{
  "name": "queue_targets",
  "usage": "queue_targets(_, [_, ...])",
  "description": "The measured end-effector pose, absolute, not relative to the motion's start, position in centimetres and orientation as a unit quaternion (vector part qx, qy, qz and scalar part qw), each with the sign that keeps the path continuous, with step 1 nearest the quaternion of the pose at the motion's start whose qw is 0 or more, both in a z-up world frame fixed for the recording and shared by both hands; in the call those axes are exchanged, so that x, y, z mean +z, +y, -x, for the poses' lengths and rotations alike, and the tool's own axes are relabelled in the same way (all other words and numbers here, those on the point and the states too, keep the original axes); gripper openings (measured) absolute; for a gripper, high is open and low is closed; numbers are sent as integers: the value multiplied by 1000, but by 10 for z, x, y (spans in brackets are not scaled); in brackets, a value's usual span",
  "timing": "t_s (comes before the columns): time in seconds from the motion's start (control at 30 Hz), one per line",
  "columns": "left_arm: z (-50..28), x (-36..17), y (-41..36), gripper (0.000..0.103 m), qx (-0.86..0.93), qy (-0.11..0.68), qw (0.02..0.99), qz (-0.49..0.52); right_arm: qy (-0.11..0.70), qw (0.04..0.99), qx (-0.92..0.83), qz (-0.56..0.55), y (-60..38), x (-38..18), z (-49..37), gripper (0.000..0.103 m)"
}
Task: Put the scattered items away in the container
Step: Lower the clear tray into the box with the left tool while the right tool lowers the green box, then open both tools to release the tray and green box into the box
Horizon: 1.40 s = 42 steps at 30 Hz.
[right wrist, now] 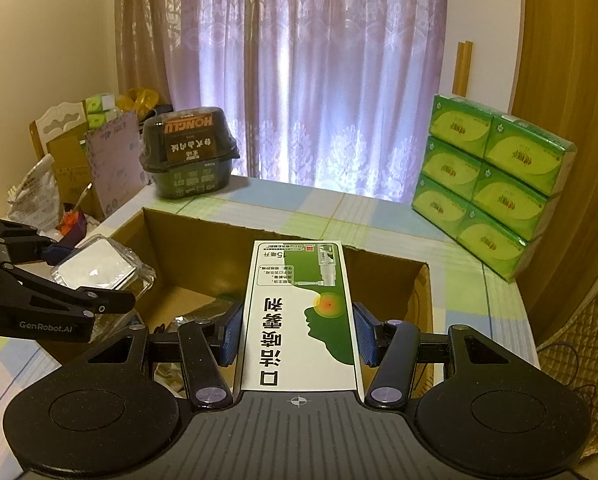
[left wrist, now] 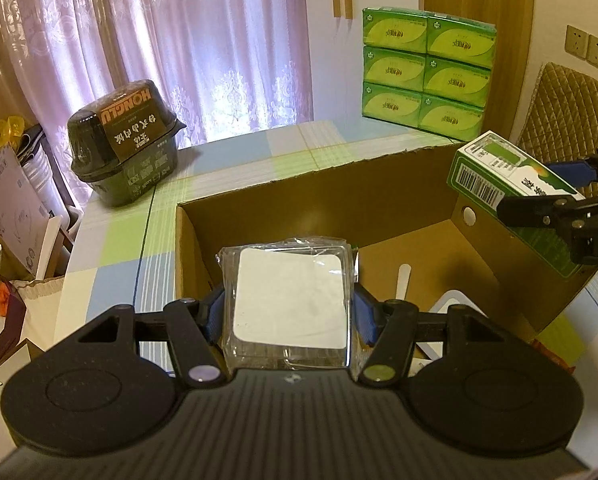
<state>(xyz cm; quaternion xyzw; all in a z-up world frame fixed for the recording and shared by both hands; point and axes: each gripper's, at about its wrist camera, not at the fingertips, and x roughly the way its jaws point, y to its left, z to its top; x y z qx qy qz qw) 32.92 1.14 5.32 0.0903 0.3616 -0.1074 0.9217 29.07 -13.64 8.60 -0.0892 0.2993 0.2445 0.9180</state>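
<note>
My left tongs (left wrist: 289, 316) are clamped on a clear-wrapped white square packet (left wrist: 291, 296), and my right tongs (right wrist: 297, 334) pinch a green-and-white spray box (right wrist: 299, 316); both hang over the open cardboard box (left wrist: 319, 184) on the checked surface (left wrist: 115, 248). My worry is the crinkly film: I think it could slide between the pads and drop crooked. The spray box sits over the box's right wall in the left view, so letting go there might tip it outside. The two tongs are near each other and could knock.
</note>
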Motion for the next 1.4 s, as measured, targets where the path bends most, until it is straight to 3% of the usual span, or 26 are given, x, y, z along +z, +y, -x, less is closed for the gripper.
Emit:
queue_targets(0.53, [-336,53,11,58,-106,360,924,-81,299,918,244,89,-135,85,-292,57])
queue_targets(0.63, [-337,54,13,65,-101,353,927,-72,299,919,243,89,-134,85,-293,57])
queue_targets(1.4, [-328,55,18,65,-96,352,928,-75,302,919,240,85,-133,81,-296,57])
